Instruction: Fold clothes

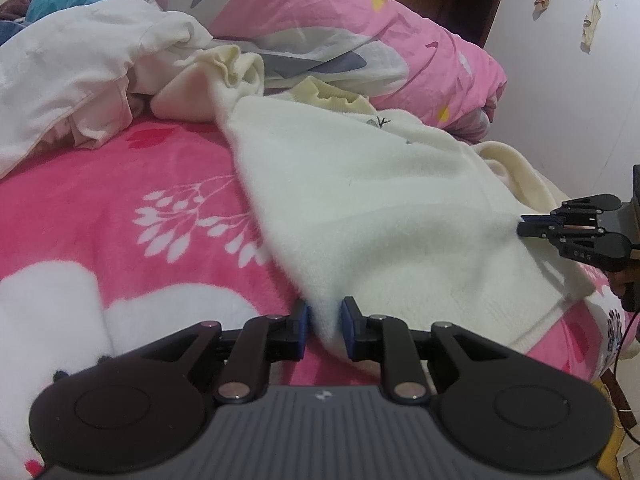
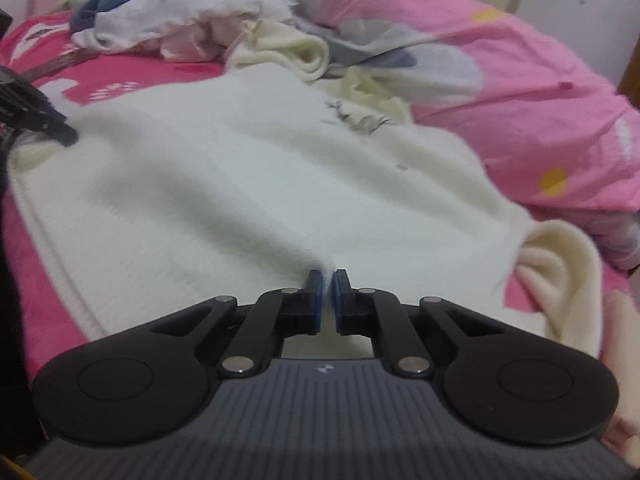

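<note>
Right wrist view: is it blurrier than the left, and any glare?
Right wrist view: the cream sweater and pink quilt are smeared by motion blur. Left wrist view: sharper, with fisheye bending at the edges. Both: soft, even light, no glare.

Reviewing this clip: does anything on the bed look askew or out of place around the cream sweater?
The cream sweater lies skewed on the pink blanket, one sleeve bunched against a heap of unfolded clothes. The left gripper and right gripper each pinch its edge. No damage or spills visible.
</note>
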{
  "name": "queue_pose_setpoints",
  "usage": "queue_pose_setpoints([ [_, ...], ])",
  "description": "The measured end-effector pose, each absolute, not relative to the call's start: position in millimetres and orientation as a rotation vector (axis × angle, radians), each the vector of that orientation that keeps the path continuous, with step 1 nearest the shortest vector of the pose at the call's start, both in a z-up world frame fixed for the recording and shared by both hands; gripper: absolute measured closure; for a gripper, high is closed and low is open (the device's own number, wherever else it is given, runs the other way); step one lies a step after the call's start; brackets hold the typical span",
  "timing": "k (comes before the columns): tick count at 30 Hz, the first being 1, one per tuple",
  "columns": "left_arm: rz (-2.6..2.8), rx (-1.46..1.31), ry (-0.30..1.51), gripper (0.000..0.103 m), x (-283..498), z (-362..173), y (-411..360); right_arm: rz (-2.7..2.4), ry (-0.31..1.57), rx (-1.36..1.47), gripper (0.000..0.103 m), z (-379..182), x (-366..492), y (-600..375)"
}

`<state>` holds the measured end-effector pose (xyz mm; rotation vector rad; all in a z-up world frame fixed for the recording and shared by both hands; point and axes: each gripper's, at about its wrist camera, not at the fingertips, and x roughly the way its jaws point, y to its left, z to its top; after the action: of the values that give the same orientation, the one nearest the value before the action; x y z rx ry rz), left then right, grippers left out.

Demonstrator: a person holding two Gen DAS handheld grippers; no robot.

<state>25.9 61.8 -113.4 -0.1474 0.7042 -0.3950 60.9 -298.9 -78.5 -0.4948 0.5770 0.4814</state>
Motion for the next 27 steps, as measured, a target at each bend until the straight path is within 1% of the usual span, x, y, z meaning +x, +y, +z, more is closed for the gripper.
queue_pose_setpoints([
  [4,-0.394,-0.155,0.706,0.082,26,-114,61,0.462,0.571,-0.509,0.099,-87,66,-297],
  [8,-0.398,-0.166,0.711,0.082,27,-114,62,0.443,0.556,-0.464,0.097,-96,64,-302],
  [9,-0.399,-0.166,0.712,0.082,27,-114,62,0.440,0.546,-0.437,0.094,-95,62,-305],
  [11,-0.401,-0.166,0.712,0.082,27,-115,63,0.414,0.524,-0.374,0.080,-85,54,-316],
  [12,-0.403,-0.168,0.713,0.082,27,-115,63,0.386,0.501,-0.349,0.077,-79,47,-323],
  [17,-0.407,-0.176,0.715,0.082,28,-115,65,0.251,0.445,-0.182,0.077,-57,5,-368],
  [19,-0.407,-0.175,0.717,0.082,28,-115,64,0.215,0.448,-0.117,0.077,-57,-13,-380],
  [23,-0.403,-0.155,0.716,0.082,27,-114,62,0.253,0.462,-0.127,0.078,-70,-39,-377],
  [27,-0.403,-0.149,0.718,0.082,27,-114,62,0.241,0.549,-0.263,0.079,-102,-38,-362],
])
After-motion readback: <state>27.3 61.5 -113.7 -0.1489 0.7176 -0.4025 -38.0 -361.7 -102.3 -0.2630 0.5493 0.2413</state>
